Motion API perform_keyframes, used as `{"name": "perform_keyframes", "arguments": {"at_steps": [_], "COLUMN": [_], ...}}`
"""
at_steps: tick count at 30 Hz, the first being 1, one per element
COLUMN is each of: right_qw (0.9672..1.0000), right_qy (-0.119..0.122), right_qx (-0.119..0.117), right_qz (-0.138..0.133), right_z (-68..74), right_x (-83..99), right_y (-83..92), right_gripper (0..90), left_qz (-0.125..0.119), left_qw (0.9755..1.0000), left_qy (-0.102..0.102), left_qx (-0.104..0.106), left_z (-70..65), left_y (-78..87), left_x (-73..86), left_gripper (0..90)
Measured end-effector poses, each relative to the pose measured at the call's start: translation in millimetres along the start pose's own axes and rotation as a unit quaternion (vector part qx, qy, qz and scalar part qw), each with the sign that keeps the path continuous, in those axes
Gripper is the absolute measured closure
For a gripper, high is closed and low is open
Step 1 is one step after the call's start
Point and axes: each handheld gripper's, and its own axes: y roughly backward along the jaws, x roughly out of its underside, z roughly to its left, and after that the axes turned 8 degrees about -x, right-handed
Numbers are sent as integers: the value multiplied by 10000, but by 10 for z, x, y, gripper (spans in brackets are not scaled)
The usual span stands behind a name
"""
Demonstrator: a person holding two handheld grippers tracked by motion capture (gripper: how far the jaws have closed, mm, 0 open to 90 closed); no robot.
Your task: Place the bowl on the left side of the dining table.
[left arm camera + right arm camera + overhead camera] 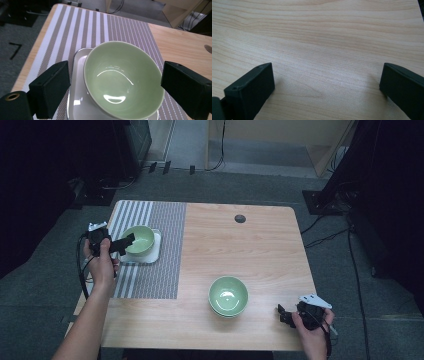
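At a light wooden table (240, 250), a grey-and-white striped woven placemat (160, 265) covers the left part. On the placemat sits a white square plate with rounded corners (156, 251), and on that plate an empty pale green glazed bowl (140, 239), apparently tilted toward the camera of the left gripper view. The left gripper (126, 243), held in the left hand (100, 260), has its jaws spread wide either side of that bowl, clear of its rim. Right of the placemat stands what looks like two nested green bowls (228, 296), the top one empty. Further right, the right gripper (281, 314) rests low over bare wood, jaws spread apart.
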Motion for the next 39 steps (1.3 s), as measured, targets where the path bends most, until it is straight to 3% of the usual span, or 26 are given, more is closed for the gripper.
{"name": "perform_keyframes", "arguments": {"at_steps": [20, 39], "right_qw": [10000, 10000], "right_qy": [-4, -3], "right_qx": [15, 16], "right_qz": [-6, -6], "right_z": [2, 2], "right_x": [0, 0], "right_y": [-1, -1], "right_gripper": [0, 0], "left_qz": [-333, -423], "left_qw": [9990, 9981], "left_qy": [-290, -453], "left_qx": [-4, 53], "left_z": [-75, 39], "left_y": [267, 486], "left_x": [170, 407], "left_gripper": [83, 83]}}
